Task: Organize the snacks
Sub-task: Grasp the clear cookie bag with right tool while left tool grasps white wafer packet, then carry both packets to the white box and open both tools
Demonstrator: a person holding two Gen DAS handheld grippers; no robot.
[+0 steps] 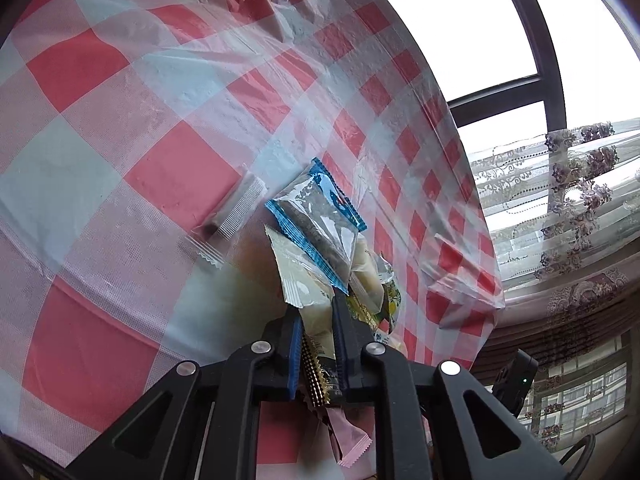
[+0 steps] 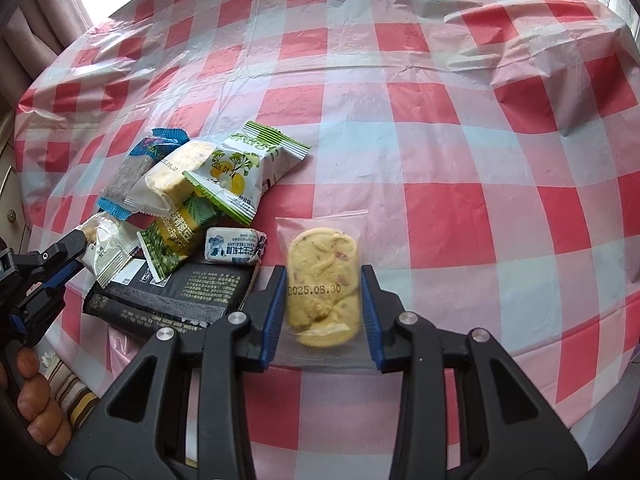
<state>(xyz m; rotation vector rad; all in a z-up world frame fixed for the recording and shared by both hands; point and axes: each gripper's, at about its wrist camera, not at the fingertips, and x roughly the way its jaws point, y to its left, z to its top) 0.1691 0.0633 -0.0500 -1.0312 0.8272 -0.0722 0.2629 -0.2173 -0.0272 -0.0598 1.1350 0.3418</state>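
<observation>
We had clamped our left gripper (image 1: 316,344) on a cream-white plastic snack packet (image 1: 306,284); our right gripper (image 2: 324,312) straddled a clear-bagged yellow cookie (image 2: 322,280), jaws barely touching, most of the wrapped snacks pile (image 2: 192,208) unsorted.

Readable print, all in the right wrist view:
- clear cookie bag (image 2: 322,280): date stamp "2025.08.30" in black across the cookie.
- pale cracker pack (image 2: 173,176): stamp "2025.08.30", partly washed out.
- green-and-white pack (image 2: 249,160) with yellow fruit art: stamp "2026.01.2_", last digit unclear; cursive brand word near its top edge, not legible.
- yellow-green pack (image 2: 176,236): "Garlic Flavor" in Latin letters, first letter partly hidden, beside large Chinese characters I can't make out.
- small white-blue pack (image 2: 234,246): Chinese print upside down, too small.
- black pack (image 2: 176,296): fine white text block, unreadable.

Left wrist view: nothing legible.
</observation>
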